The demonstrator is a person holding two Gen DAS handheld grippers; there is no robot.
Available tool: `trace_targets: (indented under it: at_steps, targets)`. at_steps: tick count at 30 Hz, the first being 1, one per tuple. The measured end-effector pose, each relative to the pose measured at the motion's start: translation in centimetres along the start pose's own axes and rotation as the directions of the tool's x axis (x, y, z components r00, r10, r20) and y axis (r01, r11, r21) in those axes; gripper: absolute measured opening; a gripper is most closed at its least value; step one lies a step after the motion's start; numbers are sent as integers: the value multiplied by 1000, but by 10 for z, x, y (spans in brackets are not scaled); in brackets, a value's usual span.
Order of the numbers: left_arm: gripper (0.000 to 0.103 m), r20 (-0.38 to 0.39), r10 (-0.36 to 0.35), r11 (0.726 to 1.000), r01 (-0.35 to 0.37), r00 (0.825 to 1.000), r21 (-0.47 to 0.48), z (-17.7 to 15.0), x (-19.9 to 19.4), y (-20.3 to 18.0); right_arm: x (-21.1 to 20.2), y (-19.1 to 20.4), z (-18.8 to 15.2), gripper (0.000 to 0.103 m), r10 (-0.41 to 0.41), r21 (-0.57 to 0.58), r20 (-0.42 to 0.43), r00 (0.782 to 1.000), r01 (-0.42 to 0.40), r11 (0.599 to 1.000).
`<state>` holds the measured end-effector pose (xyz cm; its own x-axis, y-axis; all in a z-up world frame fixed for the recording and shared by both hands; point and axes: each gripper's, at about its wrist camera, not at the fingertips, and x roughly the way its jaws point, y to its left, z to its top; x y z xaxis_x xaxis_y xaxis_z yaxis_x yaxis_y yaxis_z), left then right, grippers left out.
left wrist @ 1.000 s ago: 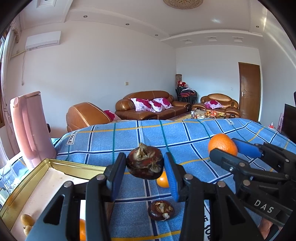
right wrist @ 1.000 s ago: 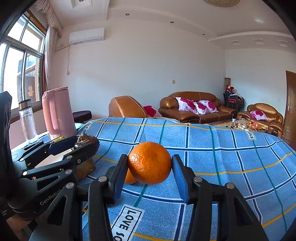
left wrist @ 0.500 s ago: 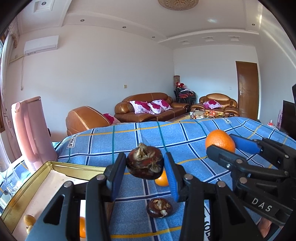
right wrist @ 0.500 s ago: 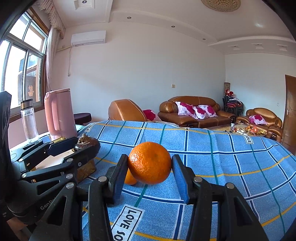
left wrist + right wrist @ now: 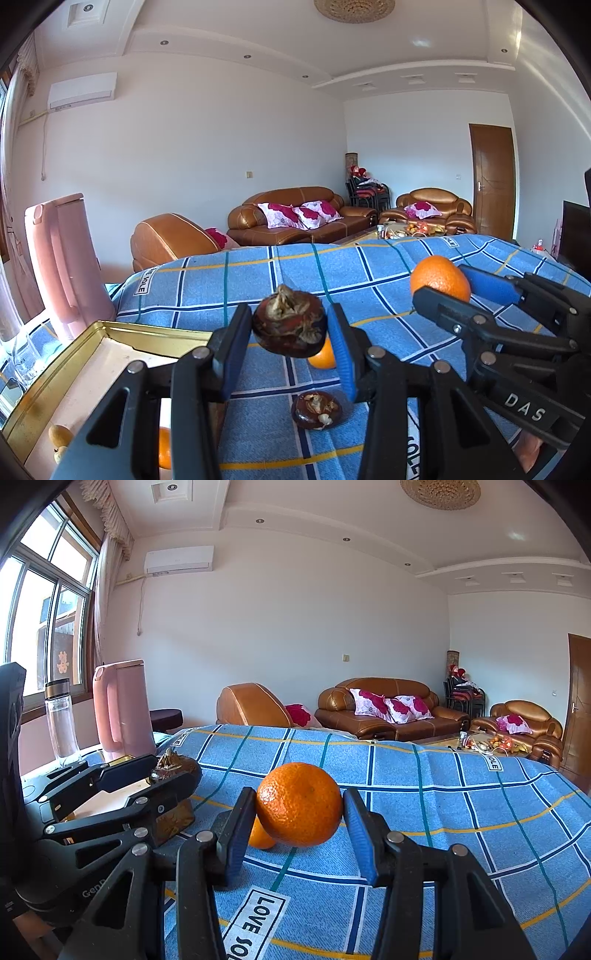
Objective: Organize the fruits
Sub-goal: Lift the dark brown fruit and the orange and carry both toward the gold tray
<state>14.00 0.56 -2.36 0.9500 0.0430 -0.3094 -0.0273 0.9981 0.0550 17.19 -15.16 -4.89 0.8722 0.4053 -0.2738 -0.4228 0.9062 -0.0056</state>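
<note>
You have a dark brown, round mangosteen with a dry papery calyx (image 5: 290, 324) pinched in your left gripper (image 5: 290, 341), lifted clear of the blue checked cloth on the bench (image 5: 369, 273), while your right gripper (image 5: 300, 825) clamps a bright orange mandarin (image 5: 299, 804). Carry each toward the shallow gold metal tin (image 5: 110, 334) at your left and lower it gently, since the rind probably bruises. A second mangosteen (image 5: 316, 405) and a smaller mandarin (image 5: 324, 357) lie on the cloth below; the pink plastic kettle (image 5: 62, 258) stands just beyond the tin, so mind it.
</note>
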Motion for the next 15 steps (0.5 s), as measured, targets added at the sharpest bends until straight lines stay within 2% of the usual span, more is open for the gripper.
trace_targets:
  at_steps: [15]
  targets:
    - [44,-18,-37,999,37,999,-3,-3,-9,2,-8,5,-1,50,12,-7,4,1000,-12,1000]
